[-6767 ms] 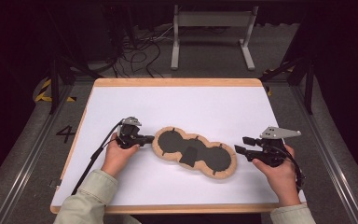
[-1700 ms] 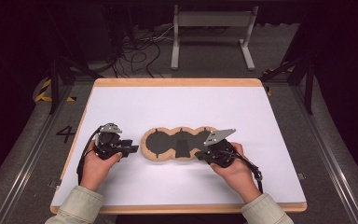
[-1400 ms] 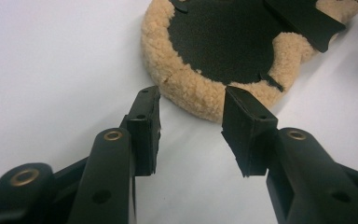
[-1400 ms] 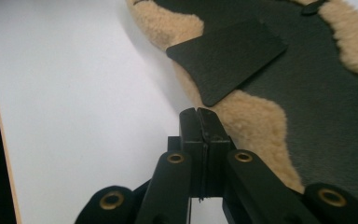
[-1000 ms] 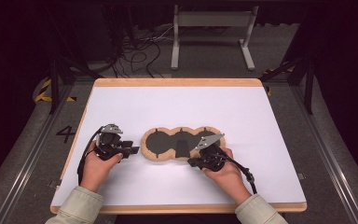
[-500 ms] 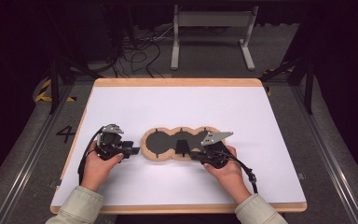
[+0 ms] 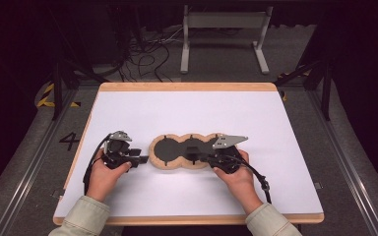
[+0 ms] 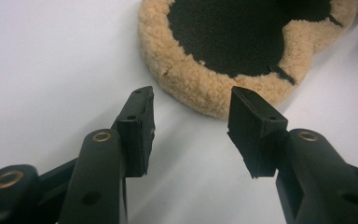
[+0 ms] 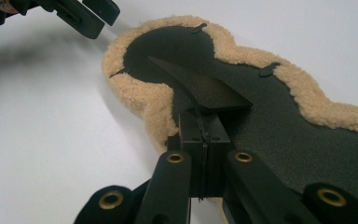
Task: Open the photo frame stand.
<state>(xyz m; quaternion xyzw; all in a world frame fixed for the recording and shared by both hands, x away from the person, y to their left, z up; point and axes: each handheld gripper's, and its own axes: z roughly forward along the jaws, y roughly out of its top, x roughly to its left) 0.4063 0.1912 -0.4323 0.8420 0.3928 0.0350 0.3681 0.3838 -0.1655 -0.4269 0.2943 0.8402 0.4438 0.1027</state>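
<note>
One fleece-edged black pad [image 7: 187, 151], pinched in the right jaws, just ahead of the left jaws; two grippers; one white table [image 7: 187, 113].

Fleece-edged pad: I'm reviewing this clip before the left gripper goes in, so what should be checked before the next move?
1. Right gripper shut on the pad's black flap: ok.
2. Left gripper open; its jaws have just been opening, with nothing between them: ok.
3. Left gripper faces the fleece rim and is apart from it: ok.
4. Fleece-edged pad lies flat on the white table, well inside its edges: ok.
5. Right grip firm enough to hold the flap: cannot tell.
</note>
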